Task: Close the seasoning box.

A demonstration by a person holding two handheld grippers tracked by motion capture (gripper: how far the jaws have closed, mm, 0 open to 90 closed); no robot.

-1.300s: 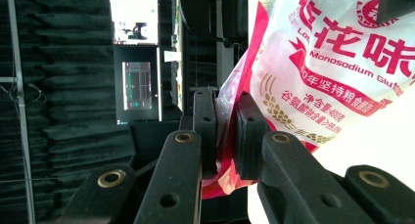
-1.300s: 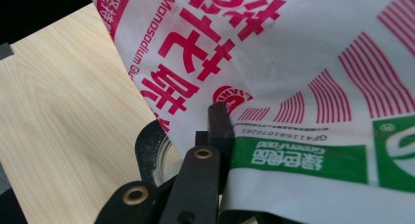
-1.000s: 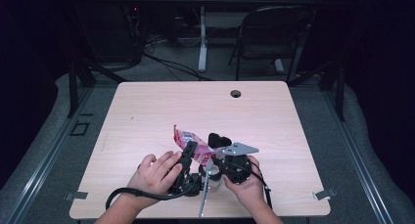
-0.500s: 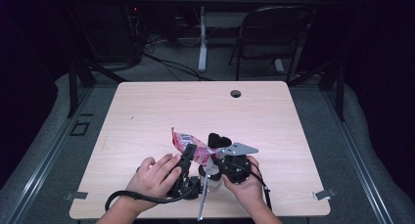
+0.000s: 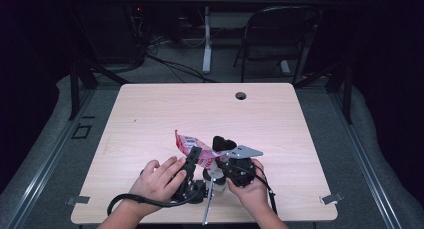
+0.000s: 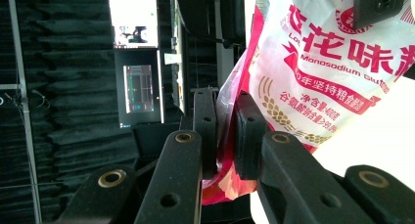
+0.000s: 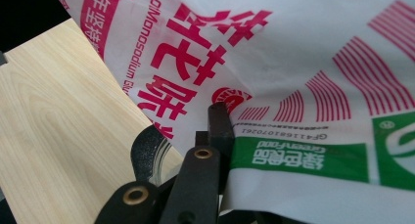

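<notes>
Pinched at both ends: left hand-held gripper (image 6: 226, 136) clamped on the pink edge of the MSG packet (image 6: 313, 77), right hand-held gripper (image 7: 215, 131) closed tight on its printed face. Packet raised off the counter (image 5: 150, 114), near its front edge. Seal apparently intact; tearing open probably still ahead.

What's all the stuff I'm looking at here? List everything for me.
bag: one, white with red print and a green band, held above the table's near middle
table: one, light wood, centre
cable hole: one, dark, table's far side
folding chair: one, black, behind the table
screen: one, lit, in the dark background
left gripper: one, black, clamped on the bag's edge
right gripper: one, black, clamped on the bag
hands: two, near edge
</notes>
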